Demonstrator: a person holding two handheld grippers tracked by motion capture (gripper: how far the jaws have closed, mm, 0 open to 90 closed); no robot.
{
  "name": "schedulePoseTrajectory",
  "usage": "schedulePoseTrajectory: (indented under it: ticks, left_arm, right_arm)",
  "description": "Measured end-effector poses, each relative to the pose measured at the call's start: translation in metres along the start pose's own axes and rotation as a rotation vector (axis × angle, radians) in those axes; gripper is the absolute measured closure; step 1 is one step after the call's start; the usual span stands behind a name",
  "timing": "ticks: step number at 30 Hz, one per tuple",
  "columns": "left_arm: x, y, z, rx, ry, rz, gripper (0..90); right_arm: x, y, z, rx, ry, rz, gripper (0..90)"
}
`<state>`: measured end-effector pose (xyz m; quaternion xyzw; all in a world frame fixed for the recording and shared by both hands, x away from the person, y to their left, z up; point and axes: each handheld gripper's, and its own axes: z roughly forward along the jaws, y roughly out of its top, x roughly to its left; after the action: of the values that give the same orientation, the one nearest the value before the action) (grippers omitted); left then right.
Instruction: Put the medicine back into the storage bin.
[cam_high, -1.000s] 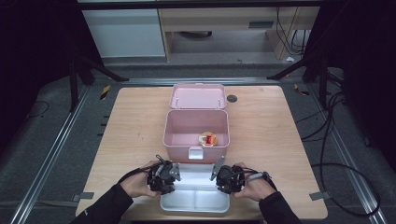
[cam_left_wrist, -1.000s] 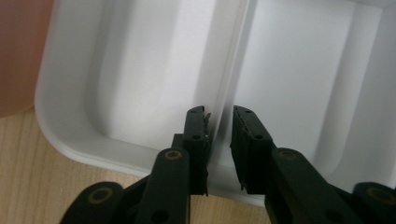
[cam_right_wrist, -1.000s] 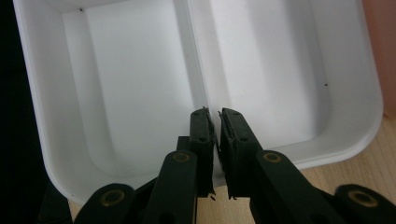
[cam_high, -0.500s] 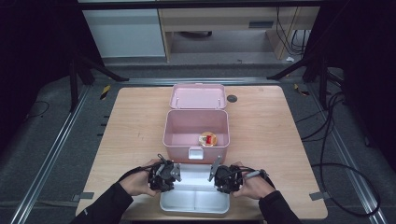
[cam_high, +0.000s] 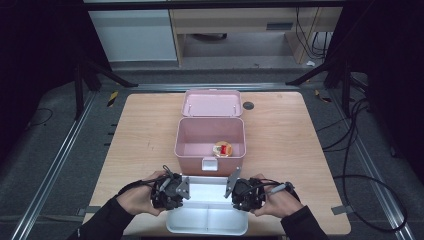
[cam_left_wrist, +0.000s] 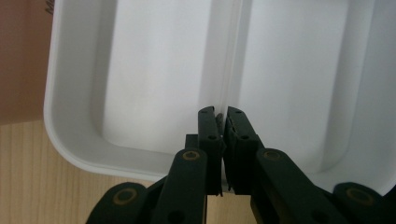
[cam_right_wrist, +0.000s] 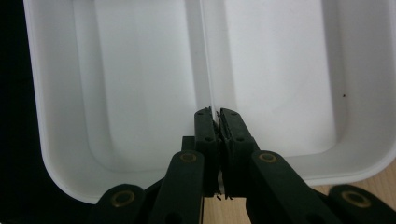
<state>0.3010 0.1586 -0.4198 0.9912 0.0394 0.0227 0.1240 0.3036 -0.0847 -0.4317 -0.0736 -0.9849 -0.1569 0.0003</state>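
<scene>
So both hand-held grippers have just been closing, and now each one is clamped on the white tray (cam_high: 207, 220). The left hand-held gripper (cam_left_wrist: 221, 122) pinches the tray's end wall right where the middle divider meets it, and the right hand-held gripper (cam_right_wrist: 215, 120) does the same at the opposite end. Compared with a second ago, the tray looks a touch higher and closer to the pink box (cam_high: 210, 140) in the high view, so I'd say the grab is done and the lift has started.

Where things sit: the tray is at the near edge of the tabletop (cam_high: 300, 150), stretched between the two hands, with its two compartments empty as far as I can see. The pink box stands just beyond it, lid (cam_high: 212, 103) swung open to the far side, with a small red and yellow thing (cam_high: 222, 148) on its floor near the front right corner.

My guess is the tray is the box's insert and goes in on top next. With the grip this narrow at each end, keeping both hands level matters, or it tips.
</scene>
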Motion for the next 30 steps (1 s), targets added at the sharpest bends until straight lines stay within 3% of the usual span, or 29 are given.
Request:
schedulePoseTrajectory:
  ticks: [5,11,16,22,30]
  left_arm:
    - [0.0,0.005,-0.021,-0.006,0.013,0.002,85.0]
    - [0.004,0.011,-0.044,-0.008,0.021,0.023,86.1]
    - [0.022,0.014,-0.06,-0.022,0.036,0.01,86.4]
    - [0.049,0.016,-0.078,-0.031,0.031,0.001,86.3]
    - [0.088,0.022,-0.094,-0.037,0.033,-0.009,85.9]
  right_arm:
    - [0.007,0.005,-0.02,-0.003,-0.005,0.01,87.2]
    - [0.004,0.011,-0.044,-0.024,-0.026,0.001,86.6]
    - [-0.011,0.017,-0.06,-0.041,-0.05,-0.011,86.5]
    - [-0.034,0.029,-0.077,-0.052,-0.071,-0.058,87.5]
    - [-0.063,0.041,-0.097,-0.061,-0.098,-0.068,87.8]
